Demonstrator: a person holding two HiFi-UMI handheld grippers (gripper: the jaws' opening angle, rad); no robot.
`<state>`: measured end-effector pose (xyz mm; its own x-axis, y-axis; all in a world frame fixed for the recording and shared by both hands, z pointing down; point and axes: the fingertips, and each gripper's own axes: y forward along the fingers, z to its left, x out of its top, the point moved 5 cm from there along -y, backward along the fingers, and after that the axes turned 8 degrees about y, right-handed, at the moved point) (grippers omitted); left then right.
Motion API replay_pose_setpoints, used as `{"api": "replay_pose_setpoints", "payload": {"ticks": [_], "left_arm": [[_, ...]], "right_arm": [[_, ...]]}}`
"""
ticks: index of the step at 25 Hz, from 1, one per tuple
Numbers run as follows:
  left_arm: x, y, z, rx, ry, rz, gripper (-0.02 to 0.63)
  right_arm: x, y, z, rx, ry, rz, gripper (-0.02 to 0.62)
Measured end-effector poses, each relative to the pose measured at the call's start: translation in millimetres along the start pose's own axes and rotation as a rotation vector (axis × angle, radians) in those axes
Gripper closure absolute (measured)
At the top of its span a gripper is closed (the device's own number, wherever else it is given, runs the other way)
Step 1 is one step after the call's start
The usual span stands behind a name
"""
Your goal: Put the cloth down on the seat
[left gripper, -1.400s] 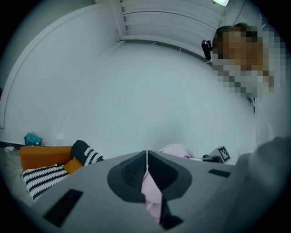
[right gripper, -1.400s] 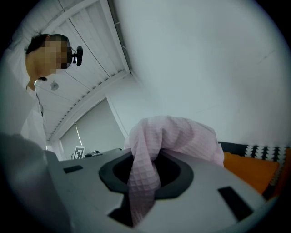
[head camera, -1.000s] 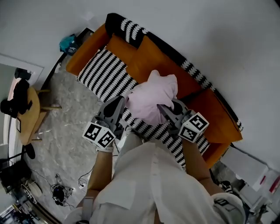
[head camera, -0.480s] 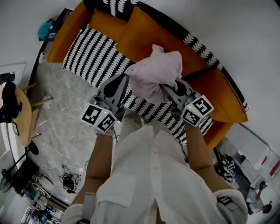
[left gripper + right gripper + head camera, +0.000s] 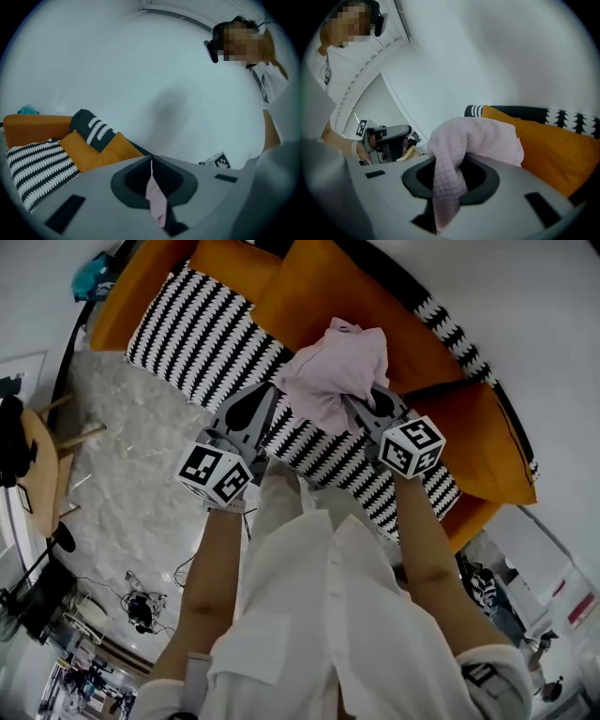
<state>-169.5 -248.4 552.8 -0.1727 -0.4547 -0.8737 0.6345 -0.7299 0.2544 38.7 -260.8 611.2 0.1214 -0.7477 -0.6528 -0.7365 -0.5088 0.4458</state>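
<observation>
Orange sofa with a striped seat (image 5: 192, 329) is noted below the work. Left gripper (image 5: 151, 164) jaws are clenched on a thin edge of the pink cloth (image 5: 336, 371); right gripper (image 5: 440, 176) jaws are clamped on a thicker fold. The cloth is held bunched between both, apparently above the seat. Uneven release is judged the risk: a fold could snag in one jaw, or the cloth could slide off the seat front.
</observation>
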Motion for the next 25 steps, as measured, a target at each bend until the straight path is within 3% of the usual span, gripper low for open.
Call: {"api": "replay_pose_setpoints", "payload": {"ticks": [11,19,25], "left_arm": [[-53.7,-5.6,10.0,0.003,-0.041,0.097,0.583],[-61.9,-9.9,3.6,-0.002,-0.051,0.111,0.583],[-56.8,-10.5,4.2,-0.007,-0.041,0.106,0.583]], "right_arm": [[-71.1,27.7,-30.3,-0.089,0.054,0.170,0.497],[-100.1,29.2,-45.2,-0.158,0.050,0.281,0.485],[-111.7,28.5,-50.6,-0.226,0.029,0.390,0.439]]}}
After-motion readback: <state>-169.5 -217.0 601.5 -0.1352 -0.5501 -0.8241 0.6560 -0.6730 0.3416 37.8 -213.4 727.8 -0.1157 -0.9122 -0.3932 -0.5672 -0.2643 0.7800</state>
